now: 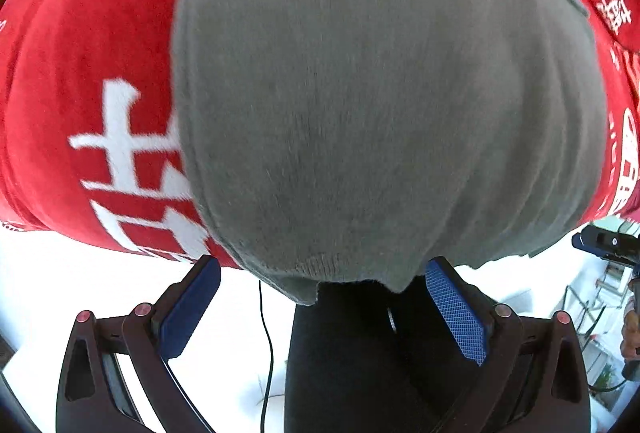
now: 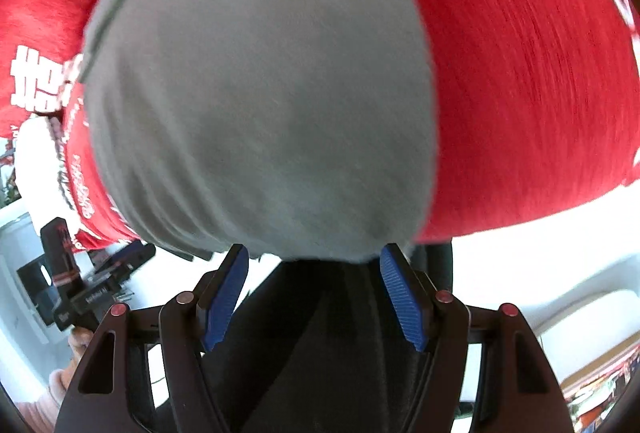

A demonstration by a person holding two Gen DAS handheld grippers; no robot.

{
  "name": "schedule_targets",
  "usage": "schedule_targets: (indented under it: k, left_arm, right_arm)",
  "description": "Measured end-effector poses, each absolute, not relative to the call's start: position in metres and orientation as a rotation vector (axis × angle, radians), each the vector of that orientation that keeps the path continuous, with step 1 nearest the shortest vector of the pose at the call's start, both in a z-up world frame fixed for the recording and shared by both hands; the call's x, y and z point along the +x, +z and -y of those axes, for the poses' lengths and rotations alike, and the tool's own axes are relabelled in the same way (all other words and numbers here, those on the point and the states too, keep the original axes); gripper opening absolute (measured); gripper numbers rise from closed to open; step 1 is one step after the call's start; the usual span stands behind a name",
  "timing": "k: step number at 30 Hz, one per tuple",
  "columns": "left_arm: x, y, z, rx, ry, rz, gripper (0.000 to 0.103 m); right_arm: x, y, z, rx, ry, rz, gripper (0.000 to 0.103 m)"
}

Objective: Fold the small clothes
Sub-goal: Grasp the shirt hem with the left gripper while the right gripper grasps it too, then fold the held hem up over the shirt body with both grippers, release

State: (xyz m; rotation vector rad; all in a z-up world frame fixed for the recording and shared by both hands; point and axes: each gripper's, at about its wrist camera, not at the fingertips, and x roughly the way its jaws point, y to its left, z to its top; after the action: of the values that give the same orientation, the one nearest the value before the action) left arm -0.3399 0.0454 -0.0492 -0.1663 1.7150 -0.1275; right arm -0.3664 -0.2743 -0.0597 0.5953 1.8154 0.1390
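Observation:
A grey knit garment (image 1: 380, 105) lies flat on a red cloth with white characters (image 1: 88, 81) and fills most of the left wrist view. It also fills the right wrist view (image 2: 260, 105), on the same red cloth (image 2: 528, 93). My left gripper (image 1: 322, 269) is open, its blue pads either side of the garment's near edge, nothing between them. My right gripper (image 2: 314, 257) is open too, pads spread at the garment's near edge, empty. Both views are blurred.
The red cloth's near edge hangs over a bright white floor. A person's dark trousers (image 1: 360, 361) show below the garment. A thin black cable (image 1: 268, 345) hangs down. The other gripper shows at far right (image 1: 608, 243) and at lower left (image 2: 80, 297).

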Motion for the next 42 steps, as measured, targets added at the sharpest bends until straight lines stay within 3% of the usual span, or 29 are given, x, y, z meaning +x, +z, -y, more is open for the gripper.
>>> schedule_targets:
  k: [8,9,10,11,12,13,15,26,32,40,41,42]
  left_arm:
    - [-0.343,-0.064,-0.05,-0.224,-0.108,-1.715,0.102]
    - [-0.344,-0.062,-0.051,-0.224,-0.107,-1.708,0.094]
    - [-0.346,-0.059,-0.052,-0.214,-0.103,-1.705,0.085]
    - [-0.346,-0.055,-0.057,-0.213,-0.111,-1.704,0.078]
    - [-0.348,-0.052,-0.058,-0.219,-0.119,-1.707,0.062]
    - [-0.344,-0.052,-0.059,-0.23,-0.13,-1.713,0.036]
    - [-0.348,-0.046,-0.06,-0.27,-0.173,-1.723,0.011]
    - [-0.285,0.051,-0.093,-0.397,-0.269,-1.504,0.011]
    - [-0.206,0.055,-0.111,-0.35,-0.209,-1.407,0.011]
    - [-0.172,0.06,-0.112,-0.241,-0.086,-1.391,0.011]
    - [-0.17,0.059,-0.116,-0.232,-0.079,-1.407,0.015]
    - [-0.168,0.057,-0.115,-0.215,-0.063,-1.42,0.041]
  right_arm:
    - [-0.376,-0.097,0.283,0.631,0.126,-1.788,0.072]
    - [-0.377,-0.097,0.283,0.647,0.136,-1.784,0.072]
    - [-0.378,-0.096,0.282,0.676,0.151,-1.774,0.064]
    - [-0.378,-0.094,0.282,0.717,0.168,-1.77,0.04]
    - [-0.38,-0.092,0.283,0.752,0.179,-1.767,0.028]
    - [-0.379,-0.089,0.282,0.776,0.189,-1.763,0.017]
    - [-0.378,-0.076,0.278,0.82,0.256,-1.737,0.015]
    - [-0.293,0.015,0.265,0.976,0.46,-1.478,0.015]
    - [-0.221,0.018,0.256,0.98,0.432,-1.415,0.015]
    - [-0.183,-0.005,0.266,0.974,0.328,-1.467,0.015]
    - [-0.182,-0.006,0.268,0.972,0.329,-1.472,0.015]
    - [-0.181,-0.006,0.268,0.969,0.328,-1.478,0.017]
